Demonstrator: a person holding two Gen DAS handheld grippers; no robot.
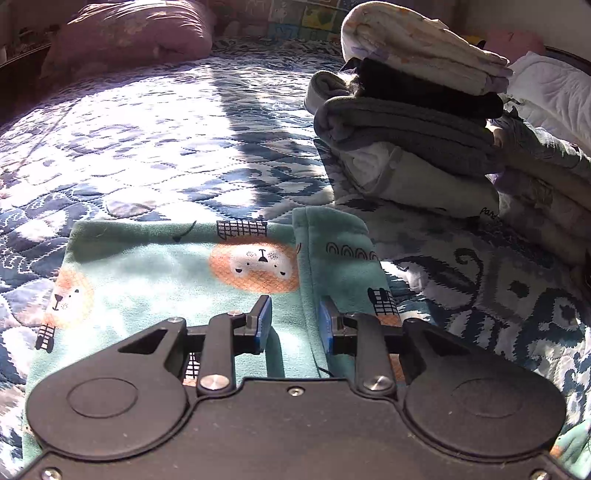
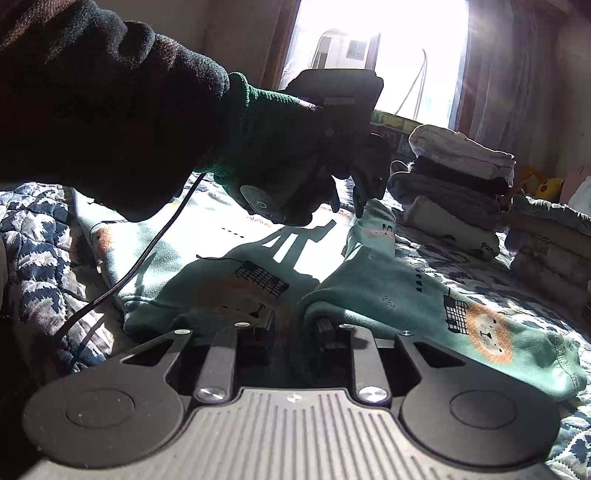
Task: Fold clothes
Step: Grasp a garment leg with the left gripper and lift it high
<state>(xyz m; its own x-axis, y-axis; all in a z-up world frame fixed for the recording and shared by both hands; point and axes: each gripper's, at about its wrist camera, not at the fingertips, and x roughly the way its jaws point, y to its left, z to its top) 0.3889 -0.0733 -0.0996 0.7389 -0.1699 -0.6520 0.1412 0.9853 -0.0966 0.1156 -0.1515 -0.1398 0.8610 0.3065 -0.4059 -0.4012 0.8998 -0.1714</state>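
A teal child's garment [image 1: 166, 280] printed with orange lions lies spread on the quilted bed. In the left wrist view, my left gripper [image 1: 295, 321] is open just above it, its blue pads [image 1: 264, 321] on either side of a raised lengthwise fold. The right wrist view shows the same garment [image 2: 369, 291] and a gloved hand [image 2: 280, 147] holding the left gripper [image 2: 347, 206] over the far raised end of the fabric. My right gripper [image 2: 295, 328] is open at the near edge, where bunched fabric hides its fingertips.
A stack of folded clothes [image 1: 406, 122] stands at the right on the blue patterned quilt [image 1: 147, 129], with a second pile [image 1: 546, 184] beside it. A pink pillow [image 1: 129, 33] lies at the head. A black cable [image 2: 147, 251] hangs from the left gripper across the garment.
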